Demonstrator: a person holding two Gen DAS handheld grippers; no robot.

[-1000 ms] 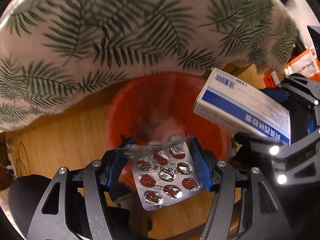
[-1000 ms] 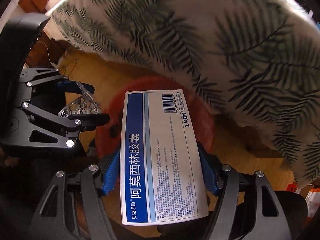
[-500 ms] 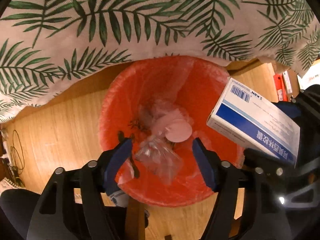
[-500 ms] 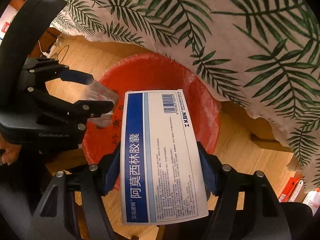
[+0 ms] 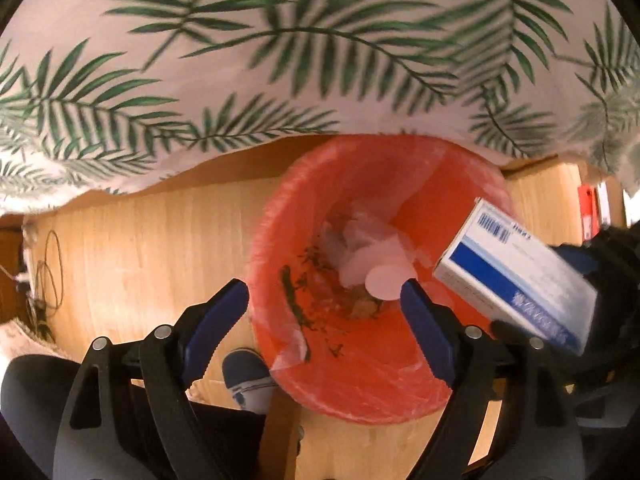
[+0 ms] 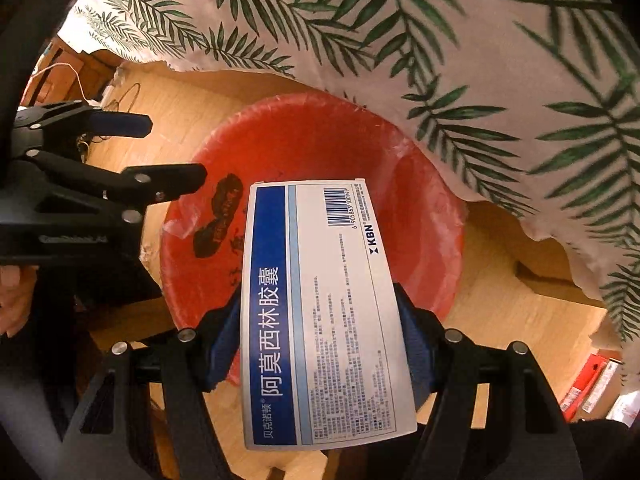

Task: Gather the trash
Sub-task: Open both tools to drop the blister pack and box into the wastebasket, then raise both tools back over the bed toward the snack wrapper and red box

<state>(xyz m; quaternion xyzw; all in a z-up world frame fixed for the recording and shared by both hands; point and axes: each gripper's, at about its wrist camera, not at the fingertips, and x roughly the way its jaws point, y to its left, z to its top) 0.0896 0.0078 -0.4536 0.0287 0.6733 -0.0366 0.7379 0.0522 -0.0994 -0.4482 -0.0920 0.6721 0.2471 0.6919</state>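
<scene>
Overhanging the far rim of the bin: leaf-print cloth (image 5: 248, 92). Below, red-lined bin (image 6: 432, 216), mouth uncovered, scraps at the bottom. Over its near rim, medicine box (image 6: 320, 300), clamped by right gripper (image 6: 320, 344). Left of the bin's centre, left gripper (image 5: 324, 300), spread wide, empty.

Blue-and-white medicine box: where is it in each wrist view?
Left wrist: blue-and-white cardboard medicine box at right edge, tilted, over the bin's right rim.
Right wrist: centre-bottom, clamped between the right gripper fingers.
Shared landmark: round red plastic-lined trash bin.
</scene>
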